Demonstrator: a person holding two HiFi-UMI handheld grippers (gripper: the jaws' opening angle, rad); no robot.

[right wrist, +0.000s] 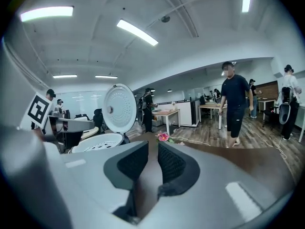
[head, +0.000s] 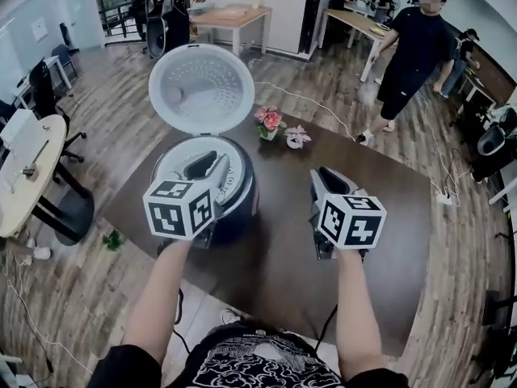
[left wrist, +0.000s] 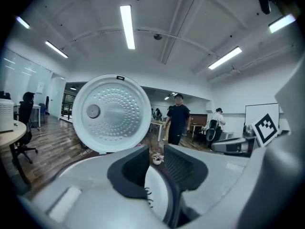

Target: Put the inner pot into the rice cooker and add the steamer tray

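Note:
The dark rice cooker (head: 239,210) stands on the brown table's left part, its white round lid (head: 202,87) raised open behind it. A white perforated steamer tray (head: 179,157) lies in its mouth and also shows in the right gripper view (right wrist: 95,143). My left gripper (head: 212,166) hangs over the cooker's right side, and its jaws are shut on the steamer tray's rim (left wrist: 157,190). The lid (left wrist: 109,113) fills the view ahead of my left gripper (left wrist: 155,163). My right gripper (head: 327,180) hovers over bare table to the right of the cooker, jaws (right wrist: 152,163) nearly together and holding nothing.
Two small flower pots (head: 271,122) (head: 296,136) stand at the brown table's (head: 283,265) far edge behind the cooker. A person in dark clothes (head: 412,55) stands beyond the table at the right. A round white table (head: 32,168) sits at the left.

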